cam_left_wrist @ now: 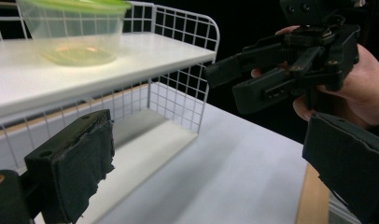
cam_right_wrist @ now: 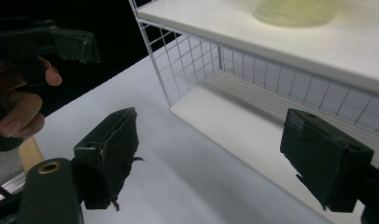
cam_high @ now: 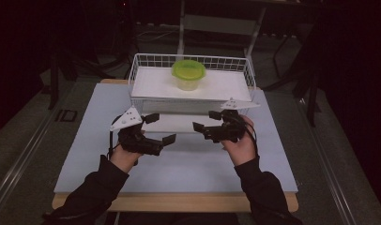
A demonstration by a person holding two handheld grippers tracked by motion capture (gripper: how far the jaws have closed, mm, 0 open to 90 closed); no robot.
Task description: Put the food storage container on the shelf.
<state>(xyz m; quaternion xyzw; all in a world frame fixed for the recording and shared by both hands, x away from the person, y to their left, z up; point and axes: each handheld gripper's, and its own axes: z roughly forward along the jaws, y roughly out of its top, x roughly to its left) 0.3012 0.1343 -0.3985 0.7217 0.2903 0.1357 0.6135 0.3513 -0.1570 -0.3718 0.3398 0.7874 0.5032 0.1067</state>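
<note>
A lidded tub (cam_high: pixel 188 74) sits on the top shelf of a wire rack (cam_high: pixel 146 61) at the table's (cam_high: pixel 85 140) far side. Both grippers, left (cam_high: pixel 159 128) and right (cam_high: pixel 207 121), hover wide apart-jawed and empty, below and near the rack's front, facing each other.

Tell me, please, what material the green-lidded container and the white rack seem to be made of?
The container looks like thin translucent plastic: the shelf shows through its cloudy wall, and its lid is glossy lime green. The rack seems to be white-coated metal wire, a thin welded grid; its shelf looks like a smooth matte white board, perhaps laminate.
</note>
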